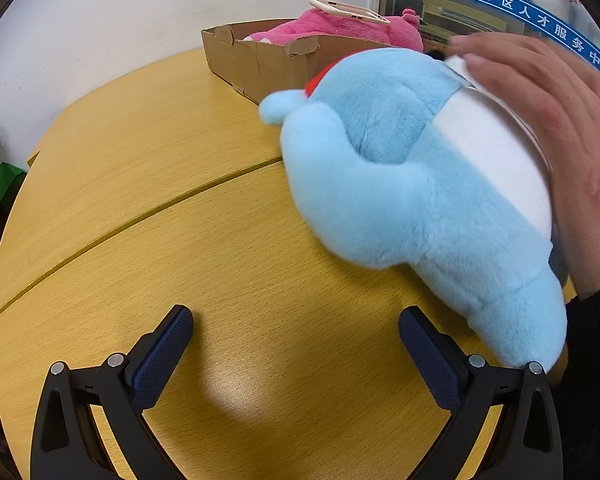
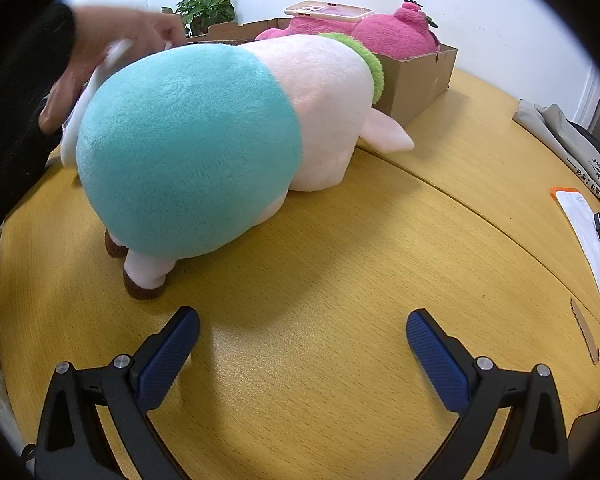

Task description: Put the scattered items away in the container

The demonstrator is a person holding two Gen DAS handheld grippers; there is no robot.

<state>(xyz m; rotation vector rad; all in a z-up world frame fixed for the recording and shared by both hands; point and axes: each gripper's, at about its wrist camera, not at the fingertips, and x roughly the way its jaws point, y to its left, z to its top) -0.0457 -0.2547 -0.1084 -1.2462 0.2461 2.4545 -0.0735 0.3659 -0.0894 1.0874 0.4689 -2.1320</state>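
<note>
Your left gripper [image 1: 296, 344] and right gripper [image 2: 302, 344] both stand wide apart with nothing between the blue pads, low over the yellow wooden table [image 1: 220, 248]. Just beyond your left gripper, a light blue and white plush toy [image 1: 400, 184] lies with a bare hand [image 1: 548, 128] on it. Ahead of your right gripper lies a teal and cream plush animal [image 2: 220, 136]. Behind both stands the torn brown cardboard box [image 1: 256, 60], holding a pink plush toy [image 2: 392, 36] with a pink-cased phone [image 2: 328, 10] on top.
</note>
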